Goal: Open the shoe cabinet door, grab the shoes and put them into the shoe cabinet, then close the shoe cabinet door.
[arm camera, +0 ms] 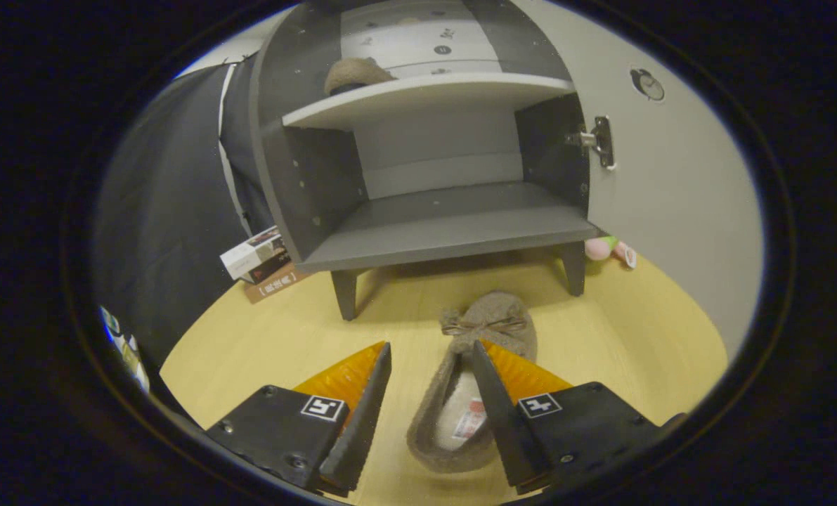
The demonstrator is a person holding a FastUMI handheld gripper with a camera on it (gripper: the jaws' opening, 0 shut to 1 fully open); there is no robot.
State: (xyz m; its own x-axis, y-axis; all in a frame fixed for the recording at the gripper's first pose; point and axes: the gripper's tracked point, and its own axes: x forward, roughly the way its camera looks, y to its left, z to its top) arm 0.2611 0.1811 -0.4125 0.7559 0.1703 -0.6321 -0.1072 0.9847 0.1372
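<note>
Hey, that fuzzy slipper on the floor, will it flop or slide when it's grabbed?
The slipper looks soft and fuzzy, so it probably sags when lifted. Likely light, and the nap should resist slipping. The open gripper has fingers straddling it; one side wall may crumple.

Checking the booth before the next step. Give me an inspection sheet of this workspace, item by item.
Surface: pale wooden floor, lit and bare around the cabinet legs.
Job's things: shoe cabinet stands with its door swung open; one slipper already lies on the upper shelf; the second slipper lies on the floor in front of the cabinet, bow end toward it.
Clutter: stacked books beside the cabinet's leg; a small pink and green toy under the door.
Grippers: hand-held gripper open, fingers either side of the floor slipper's opening, not pressing it.
Cables: nothing seen.
Surroundings: black cloth wall beside the cabinet.
</note>
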